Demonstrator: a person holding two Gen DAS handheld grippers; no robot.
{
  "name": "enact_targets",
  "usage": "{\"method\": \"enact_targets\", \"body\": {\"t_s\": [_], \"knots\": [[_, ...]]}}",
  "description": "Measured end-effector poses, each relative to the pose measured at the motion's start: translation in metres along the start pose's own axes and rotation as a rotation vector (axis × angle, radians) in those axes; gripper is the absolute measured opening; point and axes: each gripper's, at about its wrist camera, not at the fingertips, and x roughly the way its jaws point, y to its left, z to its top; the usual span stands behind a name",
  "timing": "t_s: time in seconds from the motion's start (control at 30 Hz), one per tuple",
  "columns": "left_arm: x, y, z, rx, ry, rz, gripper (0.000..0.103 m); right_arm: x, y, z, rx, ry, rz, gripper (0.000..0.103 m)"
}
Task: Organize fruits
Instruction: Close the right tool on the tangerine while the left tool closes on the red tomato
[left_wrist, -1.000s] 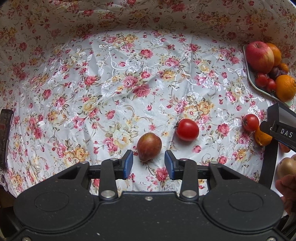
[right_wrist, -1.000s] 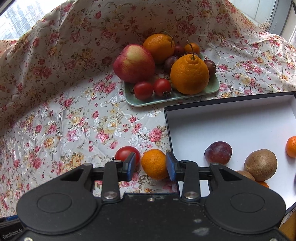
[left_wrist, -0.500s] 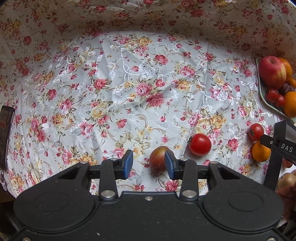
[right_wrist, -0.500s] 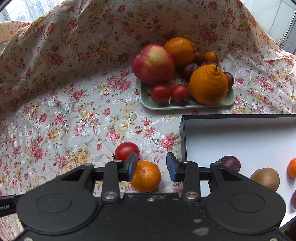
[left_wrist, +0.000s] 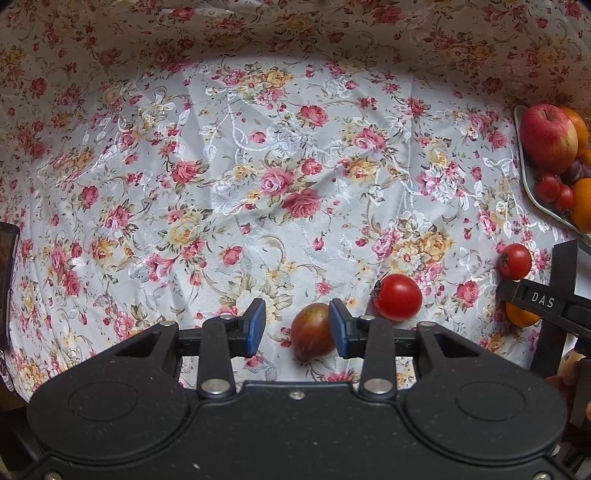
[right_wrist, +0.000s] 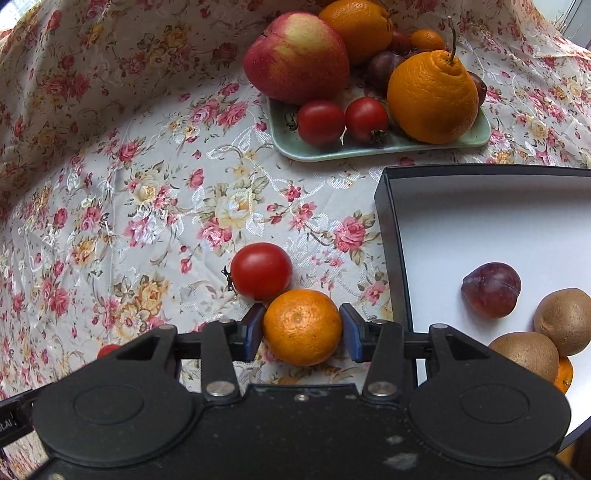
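In the left wrist view my left gripper is open over the floral cloth. A reddish-brown plum lies between its fingers, close against the right finger. A red tomato lies just to its right. In the right wrist view my right gripper is open around a small mandarin on the cloth, with both pads close to its sides. A red tomato touches the mandarin behind it.
A green plate at the back holds an apple, oranges, tomatoes and plums. A black-rimmed white box at the right holds a plum, kiwis and a mandarin. The right gripper's body shows in the left view.
Both grippers moved forward and down. The plum came between the left fingers, off to their right side. The right gripper shifted until the mandarin sat centred between its fingers.
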Motion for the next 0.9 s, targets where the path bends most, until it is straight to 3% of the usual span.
{"method": "enact_targets", "body": {"t_s": [0.5, 0.6, 0.9], "knots": [[0.007, -0.041, 0.005, 0.076, -0.018, -0.061, 0.049, 0.001, 0.007, 0.004, -0.056, 0.0, -0.012, 0.045], [0.008, -0.049, 0.007, 0.082, -0.025, -0.072, 0.055, 0.0, 0.005, 0.005, -0.05, 0.007, 0.001, 0.045], [0.015, -0.063, 0.01, 0.089, -0.013, -0.087, 0.057, 0.0, -0.001, 0.008, -0.03, 0.032, 0.037, 0.044]]}}
